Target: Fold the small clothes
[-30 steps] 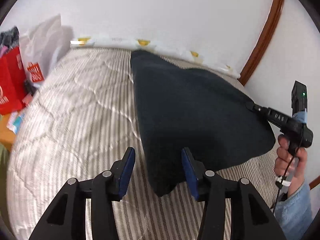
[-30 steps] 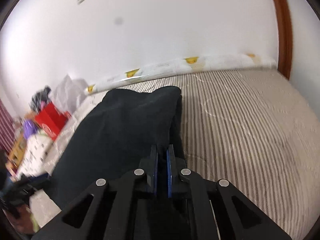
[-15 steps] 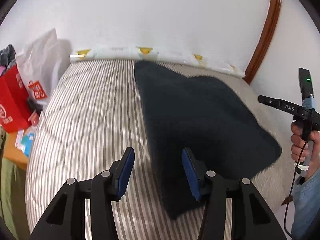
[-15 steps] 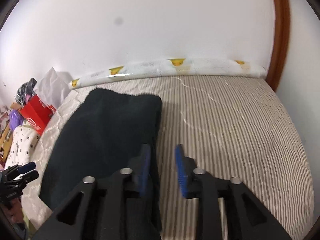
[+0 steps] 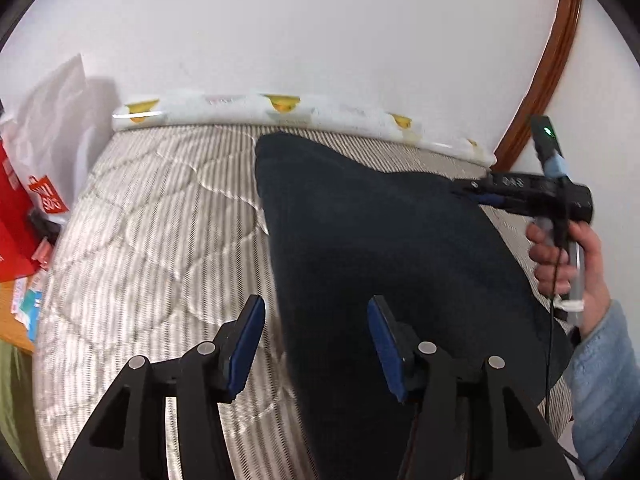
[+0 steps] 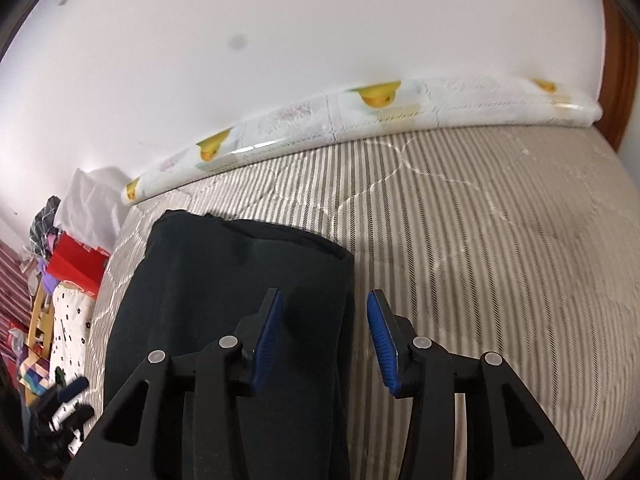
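Observation:
A dark folded garment (image 5: pixel 380 240) lies flat on the striped mattress (image 5: pixel 160 216). My left gripper (image 5: pixel 316 312) hovers over the garment's near left edge; its jaws are opening and the pads touch nothing. In the right wrist view, my right gripper (image 6: pixel 324 300) stands open above the garment's (image 6: pixel 240 280) right edge, which shows between the blue pads (image 6: pixel 380 332) without being pinched. From the left wrist view, the right gripper (image 5: pixel 476 192) is held in a person's hand (image 5: pixel 560 264) over the garment's far right side. The left gripper (image 6: pixel 68 396) shows small at the lower left.
A rolled white pad with yellow prints (image 5: pixel 280 108) runs along the wall at the mattress's far edge. Red bags (image 5: pixel 16 216) and a white plastic bag (image 5: pixel 52 116) crowd the left side. A brown wooden door frame (image 5: pixel 548 60) rises at the right.
The right gripper opened and let go of the garment's edge, then swung off it and back over its far right side. The left gripper shifted sideways along the near edge.

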Motion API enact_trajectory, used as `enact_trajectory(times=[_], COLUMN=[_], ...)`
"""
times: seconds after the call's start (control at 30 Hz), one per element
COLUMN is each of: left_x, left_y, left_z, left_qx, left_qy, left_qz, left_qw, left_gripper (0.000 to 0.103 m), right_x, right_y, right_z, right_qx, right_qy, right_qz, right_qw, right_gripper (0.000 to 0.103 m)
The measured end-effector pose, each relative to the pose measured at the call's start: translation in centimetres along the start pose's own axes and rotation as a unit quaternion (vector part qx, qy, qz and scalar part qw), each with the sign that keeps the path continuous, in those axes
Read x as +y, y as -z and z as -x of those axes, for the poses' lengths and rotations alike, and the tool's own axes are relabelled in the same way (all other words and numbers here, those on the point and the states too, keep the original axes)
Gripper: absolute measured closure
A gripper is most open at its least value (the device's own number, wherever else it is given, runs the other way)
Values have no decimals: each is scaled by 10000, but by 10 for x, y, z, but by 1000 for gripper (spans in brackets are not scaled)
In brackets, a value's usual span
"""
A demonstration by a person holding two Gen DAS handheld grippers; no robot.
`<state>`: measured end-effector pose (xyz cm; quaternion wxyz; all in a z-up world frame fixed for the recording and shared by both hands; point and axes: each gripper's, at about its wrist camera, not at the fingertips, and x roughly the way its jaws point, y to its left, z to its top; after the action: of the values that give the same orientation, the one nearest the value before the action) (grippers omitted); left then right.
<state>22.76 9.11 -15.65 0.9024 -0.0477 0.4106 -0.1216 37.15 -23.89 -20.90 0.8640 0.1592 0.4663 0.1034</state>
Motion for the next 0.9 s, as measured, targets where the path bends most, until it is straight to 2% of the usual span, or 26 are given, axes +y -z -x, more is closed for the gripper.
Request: enact_trajectory(times=[0.1,0.13,0.17,0.2,0.23,0.3,0.33,0.5,0.6,0.67,0.83,0.9], left_x=[-1,-1,-1,-1,-2,-4,-5,-9,-11,-11,-9,-8], left_y=[4,4,4,4,4,5,6,10,15,19,33,40], left_z=[-9,-10,-10,-11,-10,-10,-10,-7,0,5,16,21], left_qx=[48,48,47,52,56,67,85,139,142,138,89,73], left_qy=[19,28,39,49,50,29,17,-31,-32,-31,13,40], left_qz=[36,59,88,103,97,53,33,3,-53,-88,0,75], left_qw=[10000,10000,9999,9999,9999,10000,10000,9999,9999,9999,10000,9999], left_gripper=[52,52,52,52,52,52,52,52,52,52,52,52], right_x=[-2,-3,-2,0,1,1,-1,-13,-21,-19,-17,-17], right_y=[-8,-11,-14,-17,-18,-19,-20,-24,-15,-5,51,83], right_z=[-19,-21,-21,-17,-10,8,8,-20,3,22,73,87], right_qx=[161,146,122,28,-182,-796,-845,-233,-366,-400,-374,-329], right_qy=[-118,-193,-247,-383,-479,-559,-602,-425,-311,-252,-185,-241], right_qz=[-58,-74,-54,56,203,347,344,8,-157,-25,330,415], right_qw=[9998,9997,9996,9992,9985,9946,9940,9988,9987,9989,9986,9983], right_gripper=[63,76,84,92,95,95,95,93,86,83,69,68])
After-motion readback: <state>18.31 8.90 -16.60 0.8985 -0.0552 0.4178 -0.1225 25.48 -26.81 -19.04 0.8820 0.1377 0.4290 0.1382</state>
